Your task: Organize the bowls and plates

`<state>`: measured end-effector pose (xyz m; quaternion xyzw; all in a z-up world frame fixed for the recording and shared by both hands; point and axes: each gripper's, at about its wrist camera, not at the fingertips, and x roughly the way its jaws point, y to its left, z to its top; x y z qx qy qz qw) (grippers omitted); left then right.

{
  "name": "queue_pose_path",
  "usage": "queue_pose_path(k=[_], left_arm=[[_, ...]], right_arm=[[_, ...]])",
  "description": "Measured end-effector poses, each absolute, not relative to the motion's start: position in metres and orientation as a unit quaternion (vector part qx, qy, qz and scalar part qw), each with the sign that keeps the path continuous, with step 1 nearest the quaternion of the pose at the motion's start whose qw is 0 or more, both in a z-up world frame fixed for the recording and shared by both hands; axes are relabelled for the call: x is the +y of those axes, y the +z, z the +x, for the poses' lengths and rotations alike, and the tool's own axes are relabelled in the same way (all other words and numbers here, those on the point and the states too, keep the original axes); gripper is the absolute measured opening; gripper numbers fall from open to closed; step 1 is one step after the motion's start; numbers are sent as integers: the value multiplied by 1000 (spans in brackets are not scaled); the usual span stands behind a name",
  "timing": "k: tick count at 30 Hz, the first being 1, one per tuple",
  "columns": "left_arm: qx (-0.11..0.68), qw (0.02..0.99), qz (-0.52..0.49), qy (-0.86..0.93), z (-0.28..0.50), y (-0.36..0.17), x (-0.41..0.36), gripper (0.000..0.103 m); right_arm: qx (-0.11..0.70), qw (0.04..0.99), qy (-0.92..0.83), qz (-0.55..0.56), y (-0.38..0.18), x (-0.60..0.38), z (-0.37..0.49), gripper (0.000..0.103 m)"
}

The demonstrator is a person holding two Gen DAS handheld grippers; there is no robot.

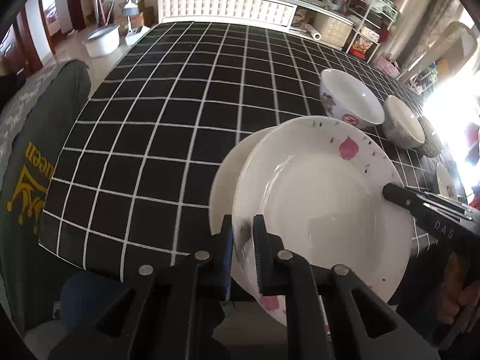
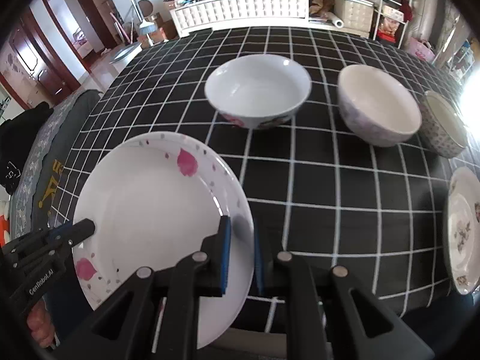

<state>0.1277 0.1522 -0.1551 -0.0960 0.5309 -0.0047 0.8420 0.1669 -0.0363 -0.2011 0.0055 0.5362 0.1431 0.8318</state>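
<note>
A black cloth with a white grid covers the tabletop, which runs back toward a white tufted cabinet cluttered with boxes along the far wall. A wire shelf rack stands to the right of it, a dark wooden doorway opens at the left, and strong daylight glares in from the right.

At the near edge, a white plate with pink petals is held from both sides: the left gripper has its fingers clenched on the plate's near-left rim, and the right gripper grasps the right rim. A plain plate lies beneath it. Beyond stand a floral bowl, a pale bowl and a patterned bowl; a flowered plate sits at the right edge.
</note>
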Motion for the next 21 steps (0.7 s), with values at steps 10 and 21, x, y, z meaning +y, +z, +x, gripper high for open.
queue_pose_path(k=[10,21], left_arm=[[527,843,-104,-10,135,-161,162,11],[526,844,-102,-12,139,-166,168,11]], right_arm=[[545,827,138,-9,-214,-22,172,18],[539,831,133,-37,-217,-10,166,18]])
